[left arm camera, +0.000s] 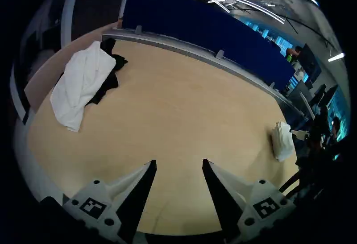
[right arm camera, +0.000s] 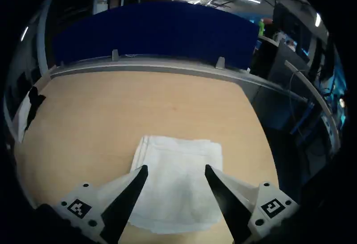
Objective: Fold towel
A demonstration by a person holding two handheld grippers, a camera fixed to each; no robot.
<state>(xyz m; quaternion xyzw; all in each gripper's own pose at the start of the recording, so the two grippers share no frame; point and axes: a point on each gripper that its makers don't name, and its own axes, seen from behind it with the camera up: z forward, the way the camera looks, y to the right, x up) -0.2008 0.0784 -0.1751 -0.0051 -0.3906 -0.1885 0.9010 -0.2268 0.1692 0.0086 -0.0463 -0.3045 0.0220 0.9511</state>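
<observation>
I'm hovering the right gripper, fingers spread, over the folded white cloth towel on the pale wooden table. The left gripper is hanging spread and empty. I'm aiming to square the edges gently, since I judge the layers could slip.

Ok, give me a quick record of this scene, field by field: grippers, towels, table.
left gripper: open, over bare table
right gripper: open, at folded towel
folded towel: white, flat, near table's edge
loose white cloth: crumpled, lying over black cloth
backdrop: blue divider
</observation>
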